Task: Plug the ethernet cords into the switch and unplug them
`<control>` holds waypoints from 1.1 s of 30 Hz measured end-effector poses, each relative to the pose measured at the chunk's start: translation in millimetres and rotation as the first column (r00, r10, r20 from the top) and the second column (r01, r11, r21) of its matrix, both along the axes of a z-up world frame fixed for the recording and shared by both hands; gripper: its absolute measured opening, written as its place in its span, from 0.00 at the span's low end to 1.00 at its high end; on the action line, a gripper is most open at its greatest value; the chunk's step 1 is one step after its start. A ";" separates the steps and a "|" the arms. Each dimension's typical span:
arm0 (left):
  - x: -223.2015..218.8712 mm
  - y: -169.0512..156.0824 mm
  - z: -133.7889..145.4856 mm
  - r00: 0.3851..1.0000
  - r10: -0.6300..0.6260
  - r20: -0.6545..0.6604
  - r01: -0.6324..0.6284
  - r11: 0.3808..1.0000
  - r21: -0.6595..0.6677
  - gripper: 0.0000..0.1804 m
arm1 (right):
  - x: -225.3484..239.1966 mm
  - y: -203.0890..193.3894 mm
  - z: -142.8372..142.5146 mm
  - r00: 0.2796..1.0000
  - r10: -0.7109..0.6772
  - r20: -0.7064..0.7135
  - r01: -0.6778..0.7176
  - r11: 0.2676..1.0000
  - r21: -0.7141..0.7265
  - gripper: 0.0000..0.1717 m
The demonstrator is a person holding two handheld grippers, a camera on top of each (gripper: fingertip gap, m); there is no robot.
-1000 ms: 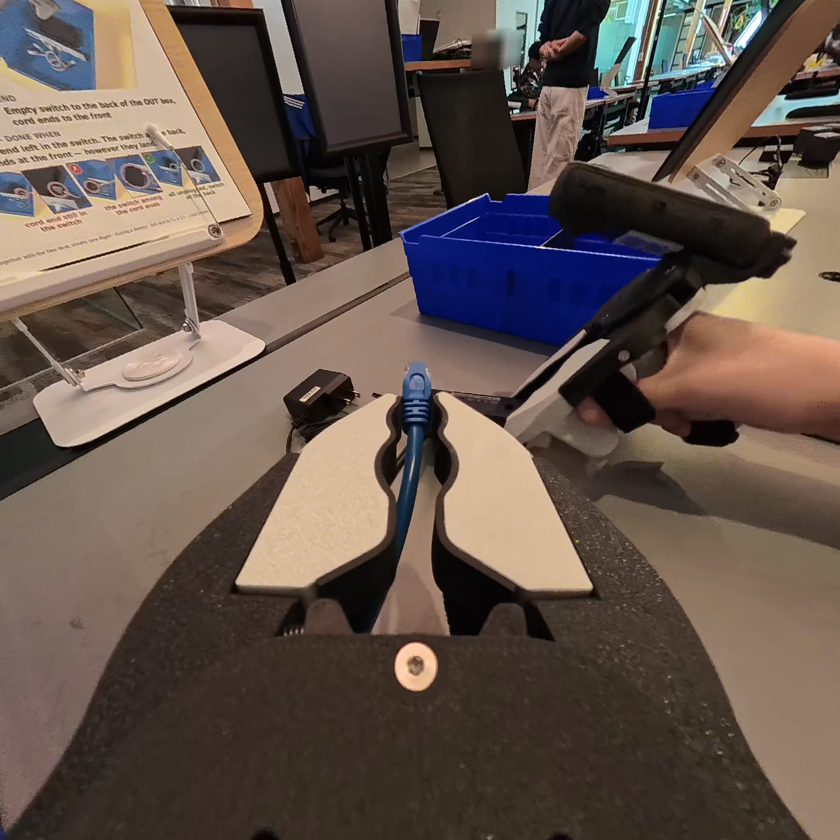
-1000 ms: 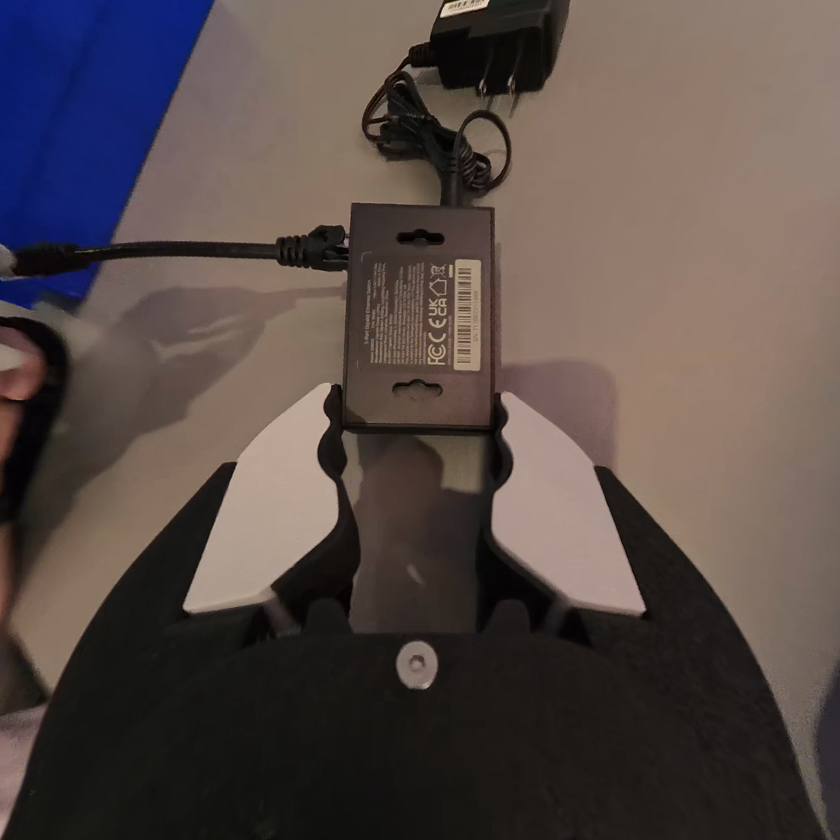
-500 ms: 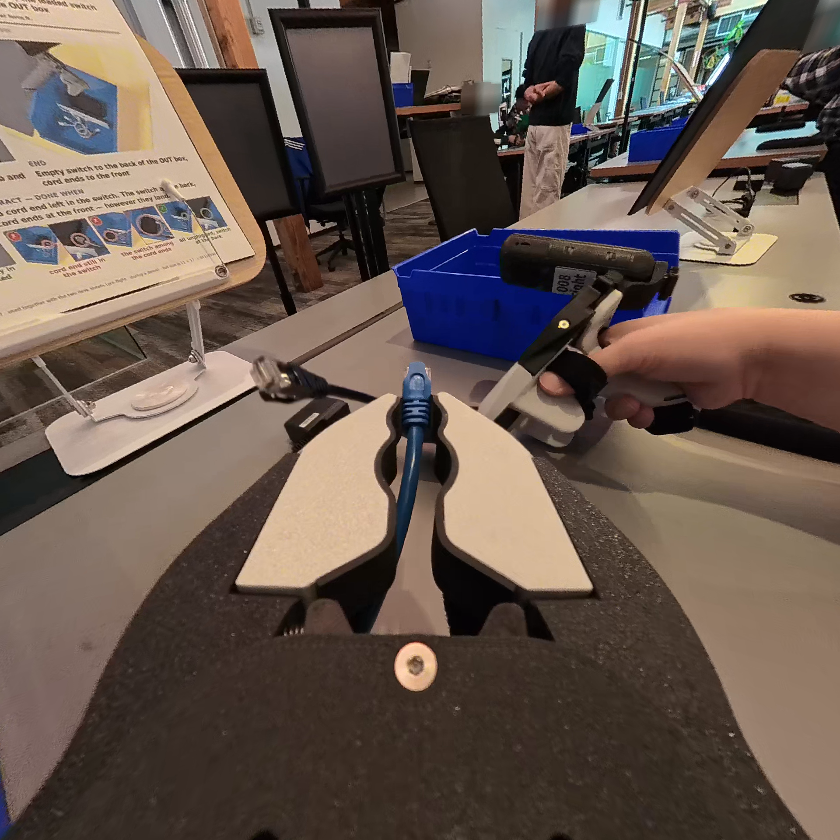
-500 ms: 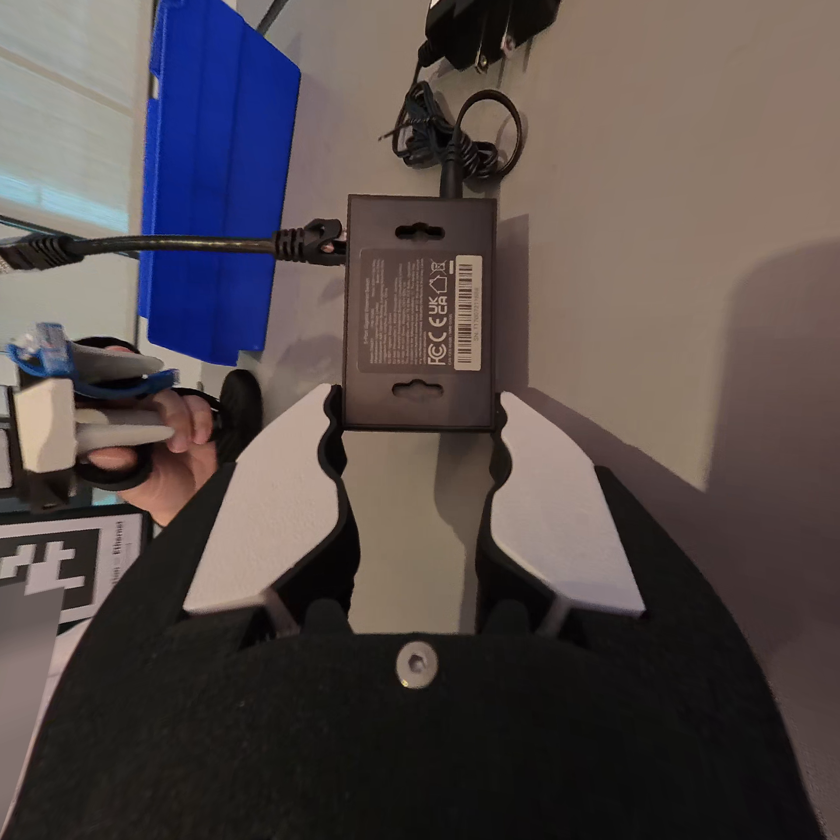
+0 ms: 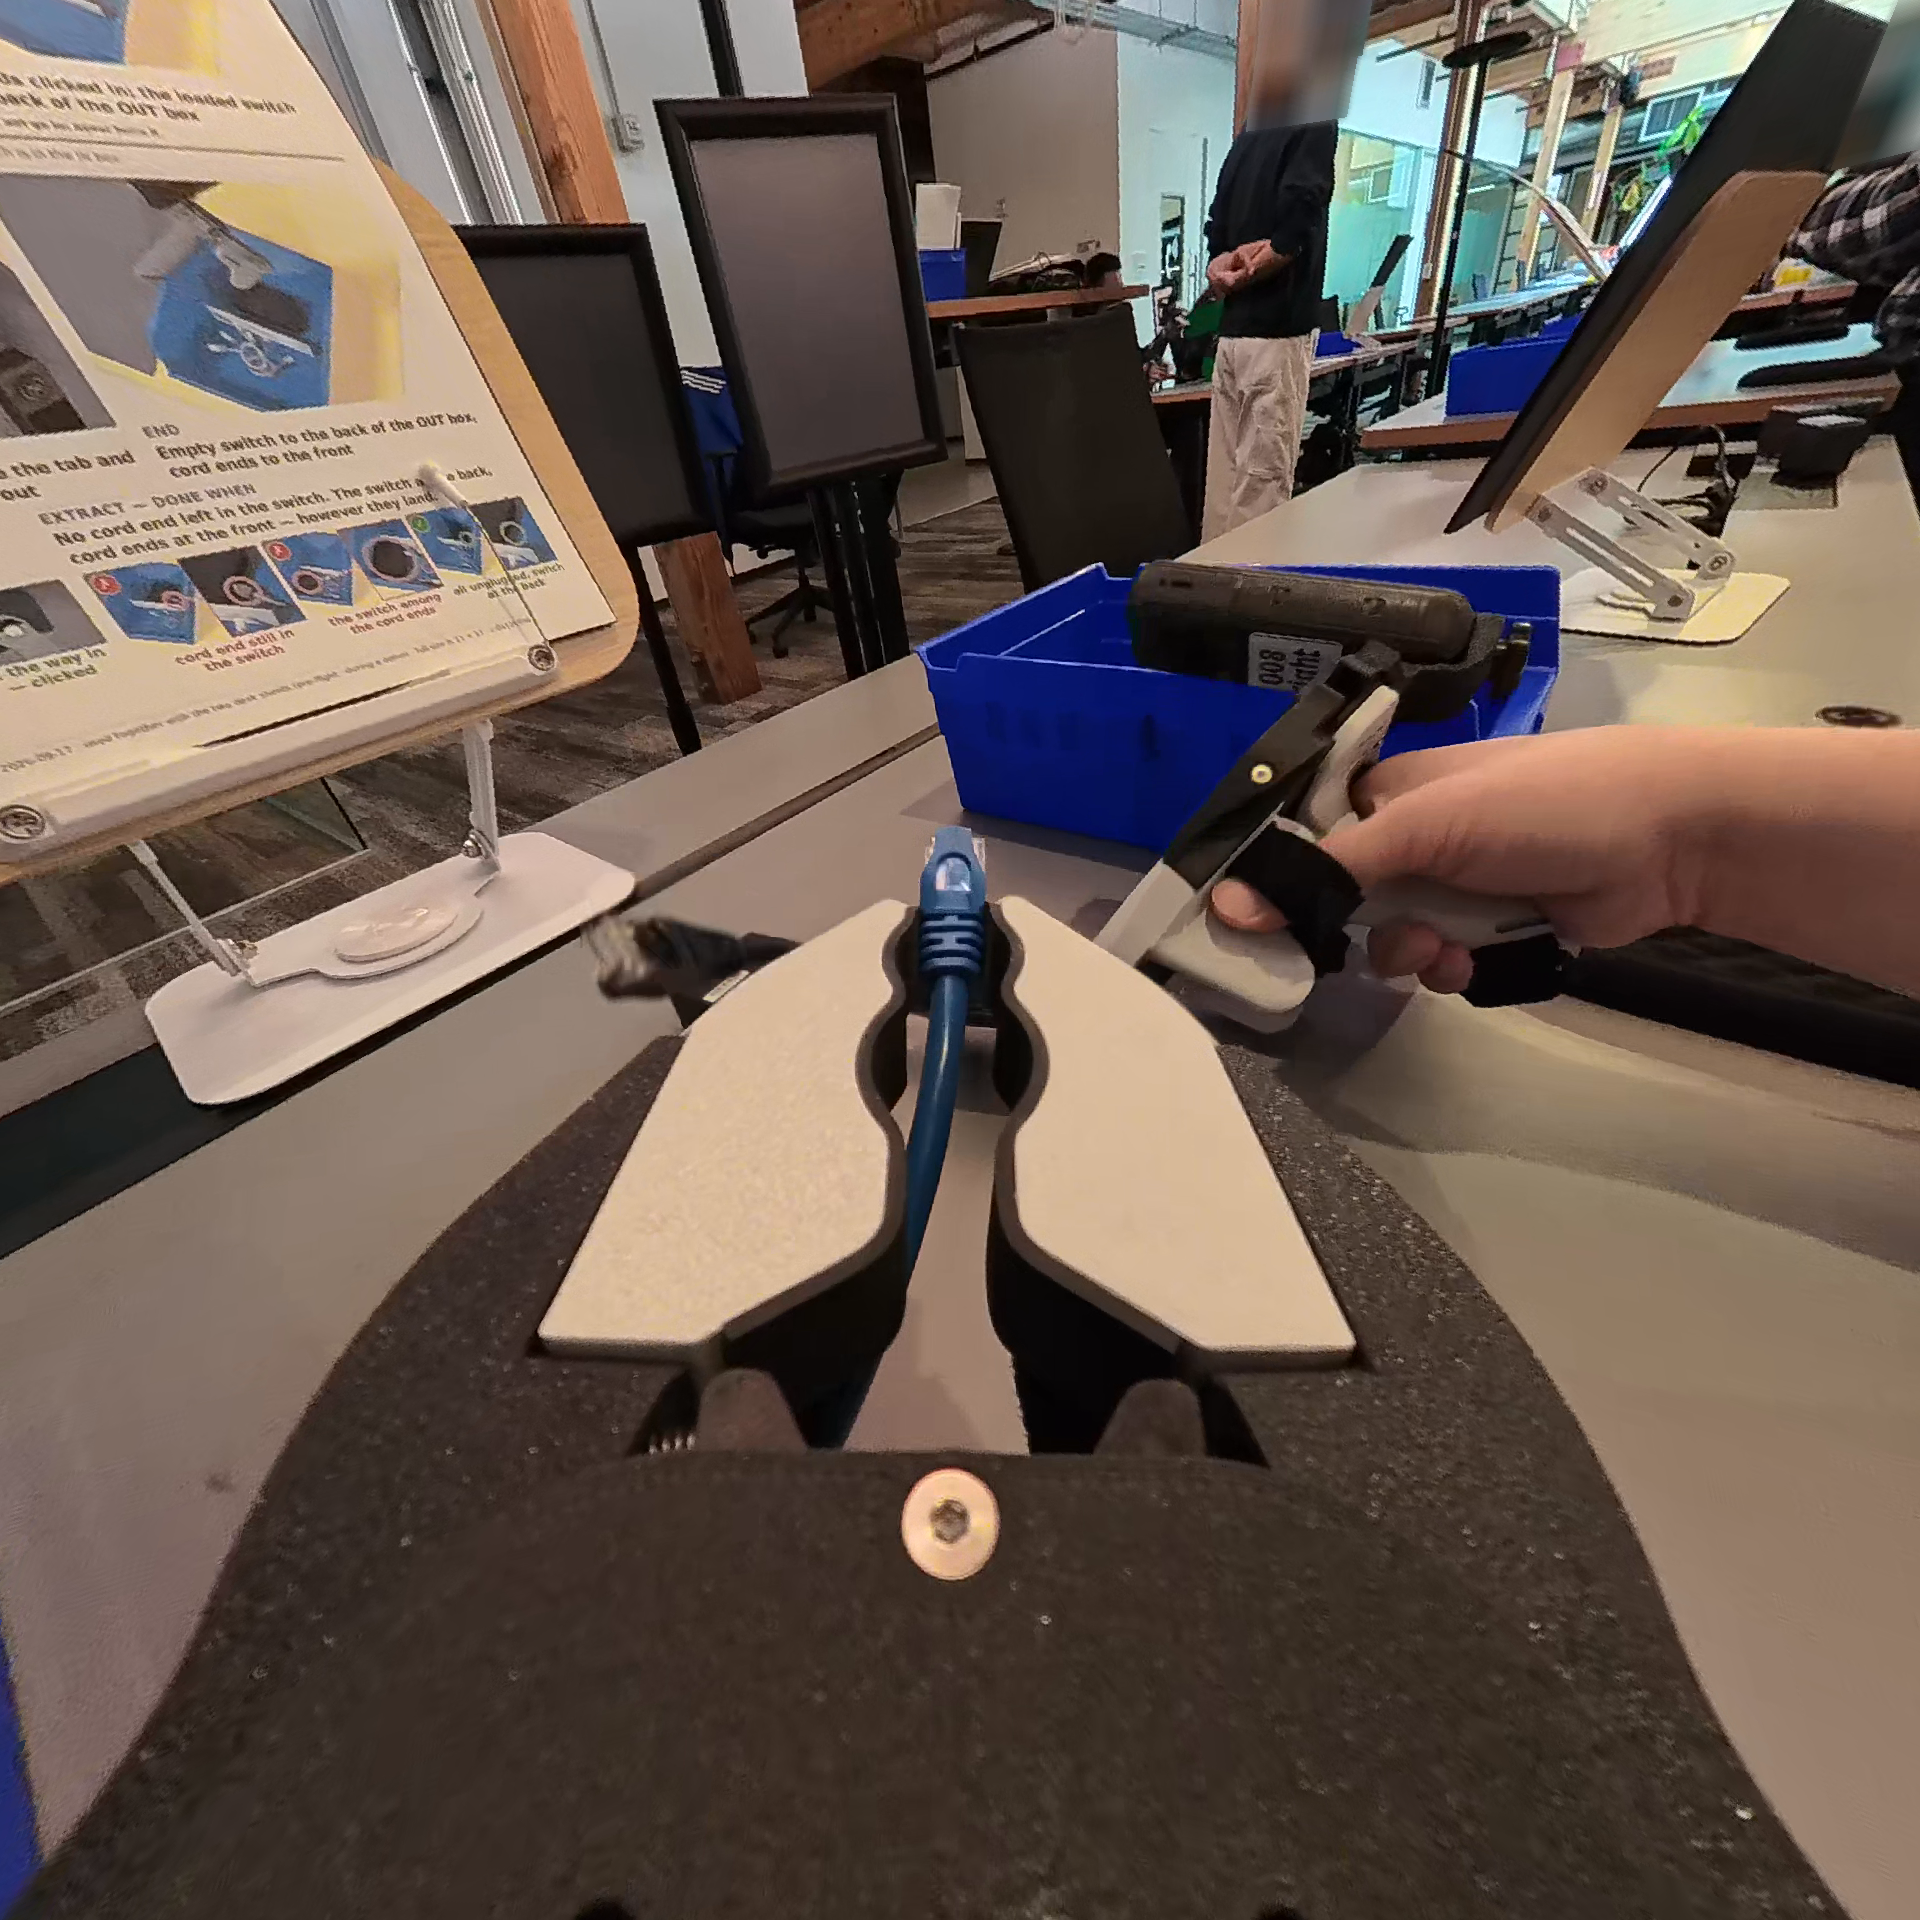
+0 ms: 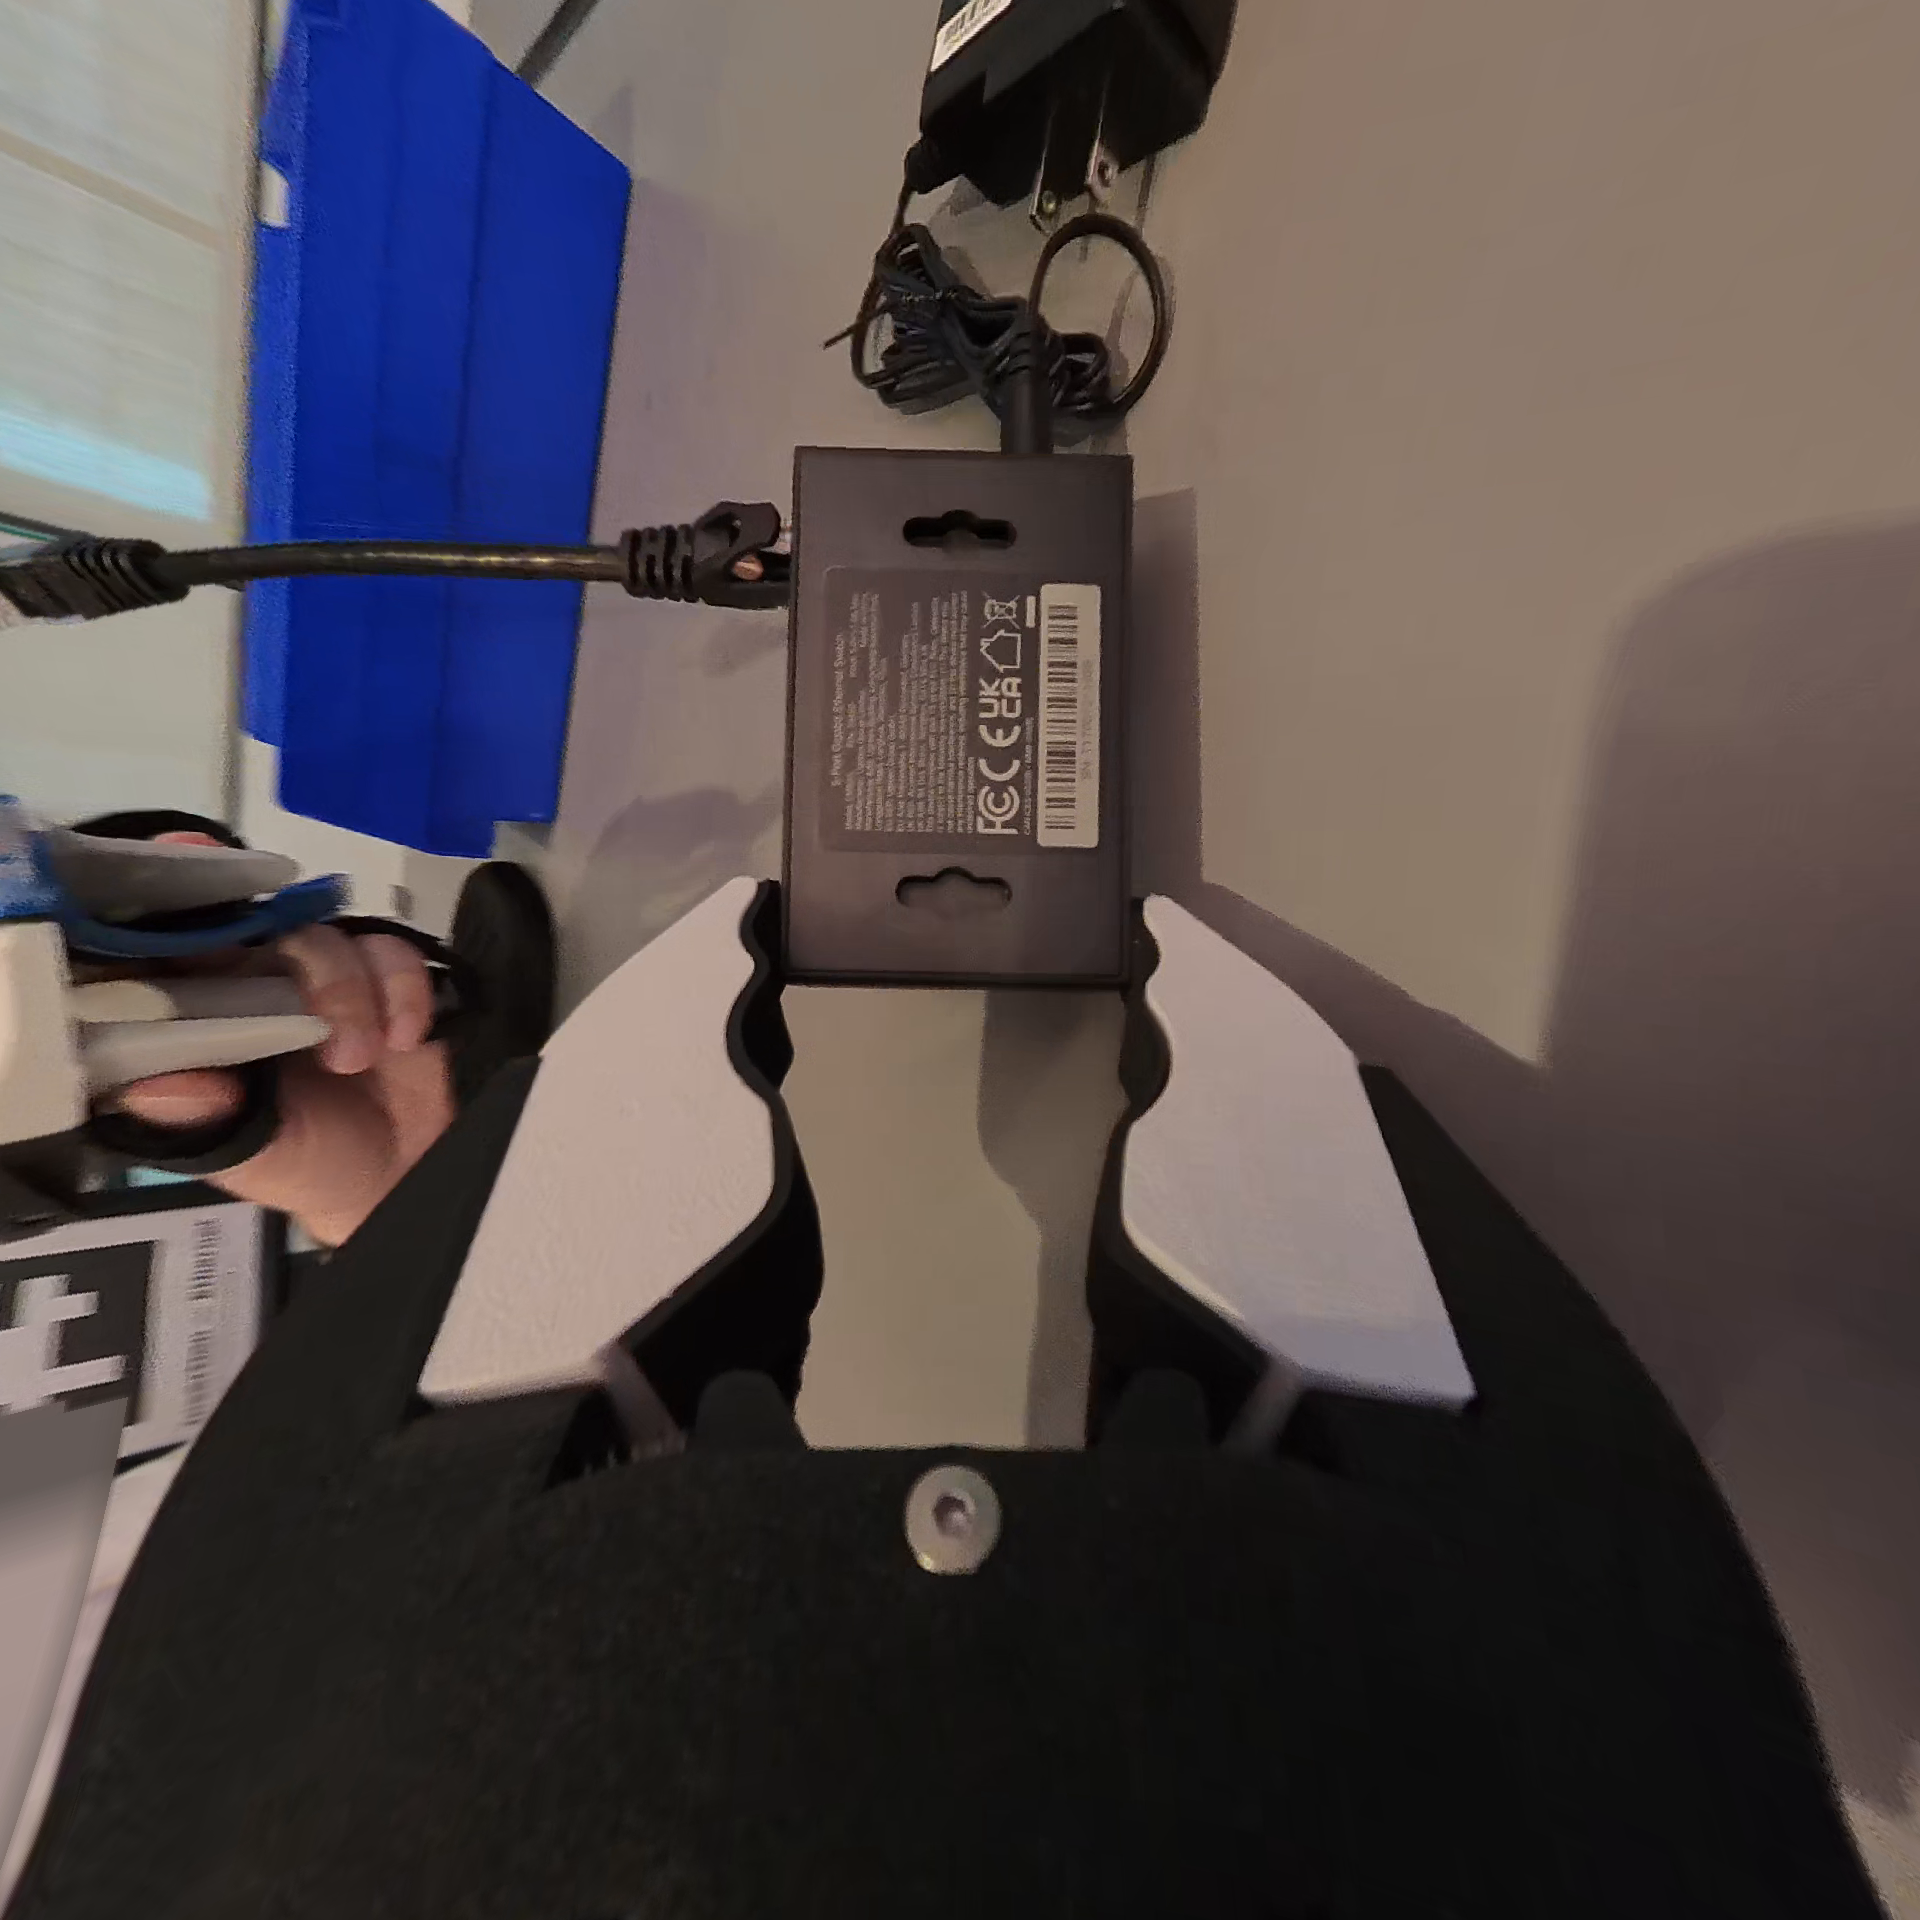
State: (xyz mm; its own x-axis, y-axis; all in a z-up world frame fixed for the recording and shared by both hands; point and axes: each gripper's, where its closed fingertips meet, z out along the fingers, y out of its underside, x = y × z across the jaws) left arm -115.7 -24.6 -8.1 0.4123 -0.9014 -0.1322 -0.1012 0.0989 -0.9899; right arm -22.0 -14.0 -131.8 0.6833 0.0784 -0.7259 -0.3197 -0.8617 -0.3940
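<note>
Left gripper fingers pinch blue cord plug; right gripper fingers clamp switch — line plug squarely with a free port, push straight.

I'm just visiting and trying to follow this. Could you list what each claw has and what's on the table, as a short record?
Left claw: shut on the blue ethernet cord, plug pointing forward
Right claw: clamps the black switch by its sides
Black ethernet cord: one end plugged into the switch, other end free
Power adapter: on the grey table, wired to the switch
Blue bin: on the table
</note>
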 end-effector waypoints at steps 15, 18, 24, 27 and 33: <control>12.1 -4.4 -21.1 0.993 -0.025 -0.112 0.023 1.000 -0.021 0.06 | -2.5 9.0 14.7 1.000 0.014 -0.014 -0.014 1.000 0.021 0.35; 14.0 -4.8 -25.3 0.991 -0.032 -0.127 0.028 0.999 -0.033 0.06 | -0.3 11.8 18.7 1.000 -0.002 -0.009 0.003 0.997 0.074 0.35; 15.8 -5.2 -28.7 0.989 -0.036 -0.142 0.031 0.999 -0.039 0.06 | -12.8 2.4 9.9 0.995 0.047 -0.086 -0.046 0.999 0.012 0.35; 15.9 -5.8 -28.3 0.989 -0.038 -0.141 0.034 0.999 -0.037 0.06 | -28.0 -6.3 17.4 0.953 0.083 -0.290 -0.103 0.993 -0.055 0.35; 16.0 -9.1 -24.0 0.991 -0.048 -0.129 0.045 0.999 -0.028 0.06 | -25.5 -0.8 17.6 0.944 0.053 -0.324 -0.087 0.992 -0.093 0.35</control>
